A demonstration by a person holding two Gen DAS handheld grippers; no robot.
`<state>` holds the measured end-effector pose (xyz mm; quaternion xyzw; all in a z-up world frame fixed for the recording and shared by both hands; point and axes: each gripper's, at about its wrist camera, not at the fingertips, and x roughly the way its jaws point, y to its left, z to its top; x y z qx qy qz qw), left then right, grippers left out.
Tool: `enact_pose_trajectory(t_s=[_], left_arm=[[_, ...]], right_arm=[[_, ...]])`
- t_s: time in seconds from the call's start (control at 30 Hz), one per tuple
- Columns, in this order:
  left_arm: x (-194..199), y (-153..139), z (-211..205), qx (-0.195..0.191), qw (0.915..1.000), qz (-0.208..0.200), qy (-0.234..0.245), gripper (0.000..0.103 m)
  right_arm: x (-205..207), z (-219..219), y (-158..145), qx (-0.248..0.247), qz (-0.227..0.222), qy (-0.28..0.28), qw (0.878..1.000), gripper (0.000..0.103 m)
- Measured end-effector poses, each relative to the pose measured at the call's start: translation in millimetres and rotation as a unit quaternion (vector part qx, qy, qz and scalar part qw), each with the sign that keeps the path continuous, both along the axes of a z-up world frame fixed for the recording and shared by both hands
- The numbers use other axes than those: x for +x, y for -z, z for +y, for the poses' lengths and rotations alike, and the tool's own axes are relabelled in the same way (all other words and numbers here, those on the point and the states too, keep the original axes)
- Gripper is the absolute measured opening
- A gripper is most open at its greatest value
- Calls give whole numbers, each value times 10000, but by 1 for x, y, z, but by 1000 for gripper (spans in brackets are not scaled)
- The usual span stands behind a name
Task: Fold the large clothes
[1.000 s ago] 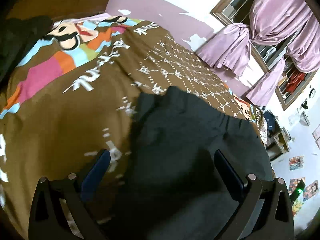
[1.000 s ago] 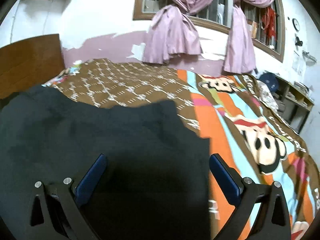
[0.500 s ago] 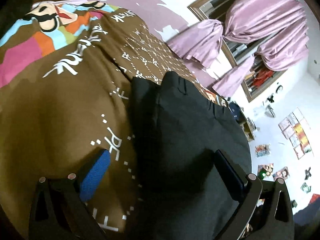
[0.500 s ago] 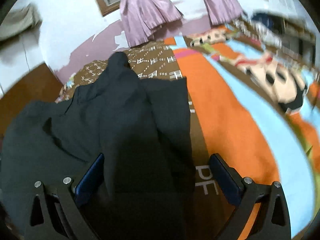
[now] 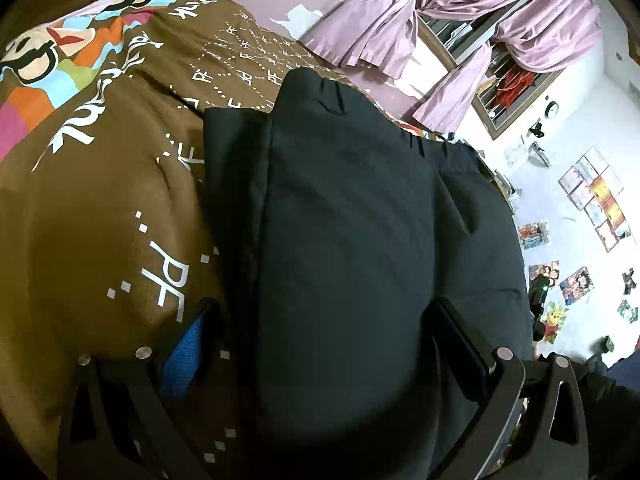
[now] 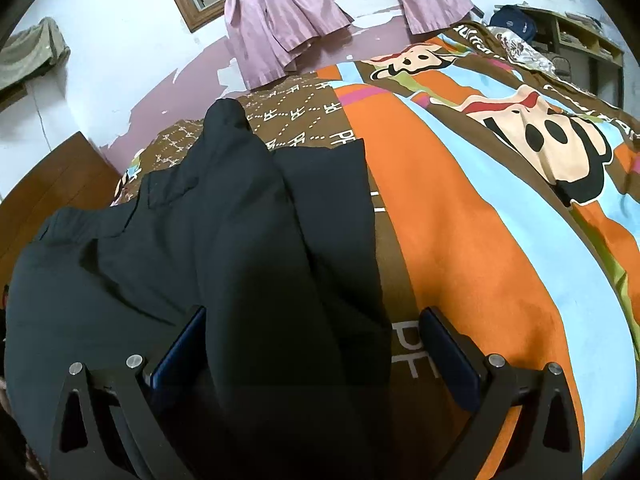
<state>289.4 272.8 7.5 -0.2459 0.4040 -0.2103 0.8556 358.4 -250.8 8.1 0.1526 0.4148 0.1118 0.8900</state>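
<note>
1. Left wrist view: the left gripper (image 5: 320, 344) is hovering with fingers spread wide, clamping nothing, over the near part of the dark trousers (image 5: 360, 220).
2. Right wrist view: the right gripper (image 6: 312, 344) is likewise standing wide apart over the trousers' near edge (image 6: 280, 320), gripping nothing.
3. The trousers are lying partly folded on the cartoon bedspread (image 6: 480, 240), with one layer overlapping another.
4. Judging the fold: each gripper should be pinching a full edge, both layers, and lifting evenly to avoid wrinkles.
5. Farther off, shelves (image 6: 580, 44) are holding small items, too small to identify.
</note>
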Motion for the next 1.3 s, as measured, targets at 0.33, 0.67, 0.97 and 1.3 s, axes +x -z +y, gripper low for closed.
enact_pose_trajectory(t_s=[0.33,0.67,0.97,1.3], left_arm=[[0,1,3,-83,10000,9,21,102],[11,2,2,-110,9995,300,10,102],[12,-5,4,-160,9976,536,-397,94],[-13,-50,2,-525,9960,-12,-729,22]], right_arm=[[4,-1,0,136,372,46,9992,103],[3,8,-6,182,876,196,9958,101],[-6,19,-28,294,1142,99,9930,43],[-24,67,-115,-1,186,-358,9992,13]])
